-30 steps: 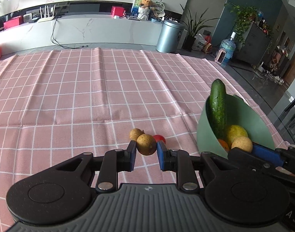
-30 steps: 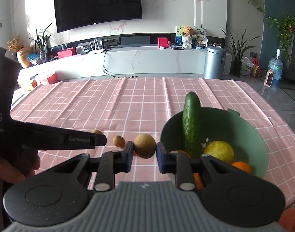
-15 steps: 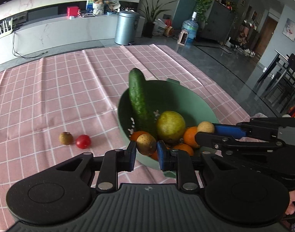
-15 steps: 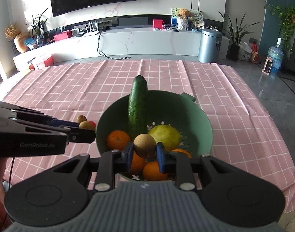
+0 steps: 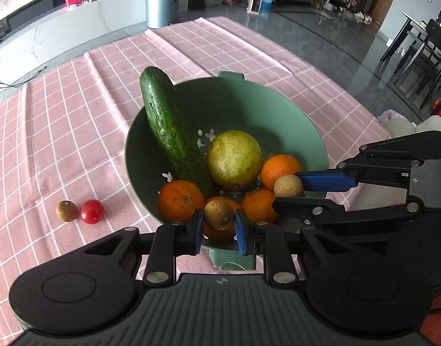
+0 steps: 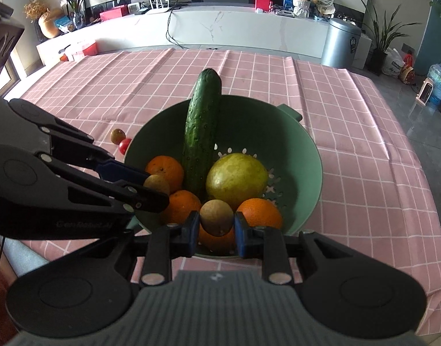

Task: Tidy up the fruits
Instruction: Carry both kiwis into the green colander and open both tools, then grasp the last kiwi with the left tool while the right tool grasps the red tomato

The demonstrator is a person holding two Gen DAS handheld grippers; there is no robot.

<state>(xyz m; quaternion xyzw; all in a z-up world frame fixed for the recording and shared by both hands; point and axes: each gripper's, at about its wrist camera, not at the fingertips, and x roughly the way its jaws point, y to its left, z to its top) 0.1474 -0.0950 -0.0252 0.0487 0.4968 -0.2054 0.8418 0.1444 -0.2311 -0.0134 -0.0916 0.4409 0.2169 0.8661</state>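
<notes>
Brown-skinned and round, the small fruit [image 5: 219, 215] in your left gripper [image 5: 218, 228] is pinched between the two blue pads and hangs over the near rim of the green colander bowl [image 5: 281, 109]. Your right gripper [image 6: 216, 230] pinches a second brown fruit [image 6: 216, 221] in the same way, also above the bowl's near side; in the left wrist view that fruit sits at the tip of the blue finger reaching in from the right. Inside the bowl, a dark green cucumber [image 5: 170, 127] leans against the far left wall with its tip above the rim, a large yellow-green citrus [image 5: 234, 160] lies in the middle, and several oranges [image 5: 181, 200] crowd the near side beneath both held fruits. On the pink checked tablecloth [image 5: 76, 109] to the left of the bowl, another small brown fruit [image 5: 67, 210] and a red cherry tomato [image 5: 92, 211] lie touching each other, a little apart from the bowl's outer wall. Beyond the table stand a white marble counter [image 6: 235, 26] and a grey bin [image 6: 340, 43].
</notes>
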